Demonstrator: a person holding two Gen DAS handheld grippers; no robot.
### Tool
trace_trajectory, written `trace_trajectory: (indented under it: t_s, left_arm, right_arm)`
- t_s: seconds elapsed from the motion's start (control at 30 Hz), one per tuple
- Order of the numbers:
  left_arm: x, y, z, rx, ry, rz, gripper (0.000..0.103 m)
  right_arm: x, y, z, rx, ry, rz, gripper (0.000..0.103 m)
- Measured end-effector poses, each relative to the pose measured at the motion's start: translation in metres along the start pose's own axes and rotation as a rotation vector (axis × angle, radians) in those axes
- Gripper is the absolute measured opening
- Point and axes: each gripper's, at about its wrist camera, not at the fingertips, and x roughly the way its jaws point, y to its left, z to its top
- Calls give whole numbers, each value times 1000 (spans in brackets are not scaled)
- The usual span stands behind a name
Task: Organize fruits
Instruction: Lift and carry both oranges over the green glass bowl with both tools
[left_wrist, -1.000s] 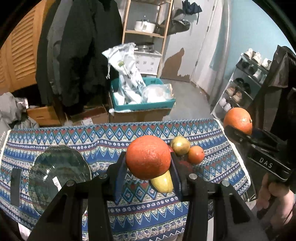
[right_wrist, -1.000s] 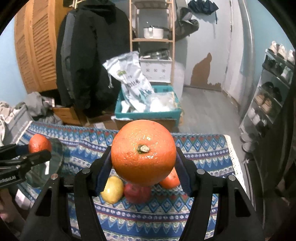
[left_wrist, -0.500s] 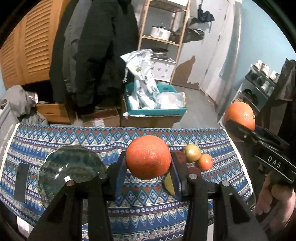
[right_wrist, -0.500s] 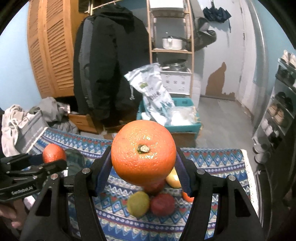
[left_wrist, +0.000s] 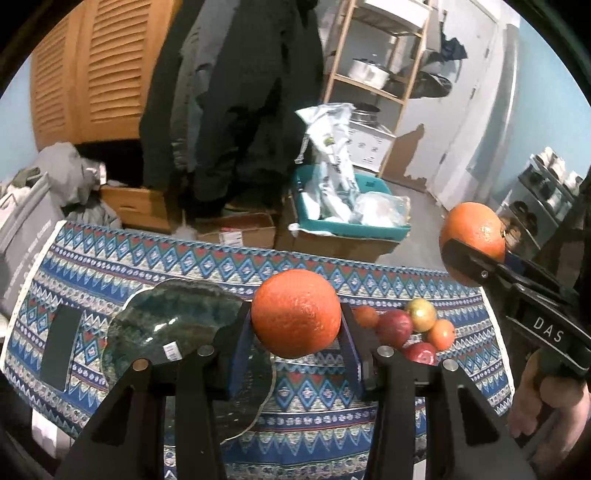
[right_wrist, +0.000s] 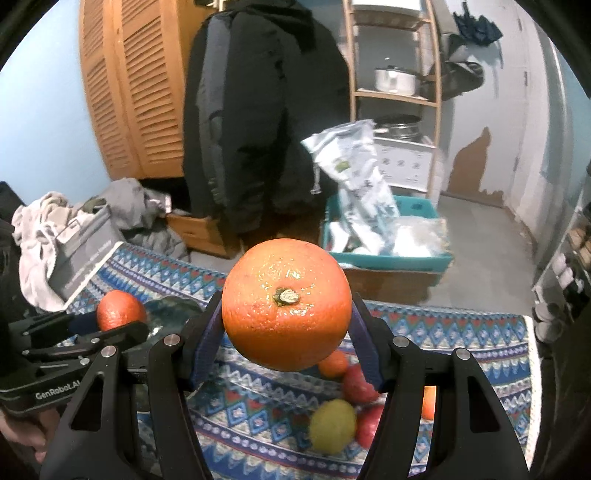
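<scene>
My left gripper (left_wrist: 295, 328) is shut on an orange (left_wrist: 295, 313) and holds it above the patterned table, just right of a dark green glass plate (left_wrist: 173, 325). My right gripper (right_wrist: 286, 321) is shut on a larger orange (right_wrist: 286, 302), held high over the table's right half. Each gripper shows in the other view: the right one with its orange (left_wrist: 472, 236), the left one with its orange (right_wrist: 120, 309). A cluster of loose fruit lies on the cloth: red apples (left_wrist: 394, 328), a yellow-green apple (left_wrist: 421, 314), small oranges (left_wrist: 441, 334), and a yellow fruit (right_wrist: 332, 424).
The table wears a blue patterned cloth (left_wrist: 147, 266). A black flat object (left_wrist: 61, 347) lies at its left end. Behind the table are cardboard boxes (left_wrist: 236, 229), a teal bin with bags (left_wrist: 351, 210), hanging coats, a wooden shelf and a shoe rack at right.
Both grippers, still holding their oranges, have shifted left and risen. The plate now lies closer to the left gripper. The fruit cluster has slid right in both views.
</scene>
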Motion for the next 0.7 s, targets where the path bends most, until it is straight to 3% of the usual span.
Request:
trace_trajectory:
  t_s: [0.33, 0.7]
  left_arm:
    - [9, 49, -7, -76, 24, 72, 45]
    - [34, 107, -24, -152, 104, 173, 45]
  right_arm:
    - [45, 45, 7, -41, 69, 77, 65]
    - [105, 104, -2, -110, 182, 159, 65]
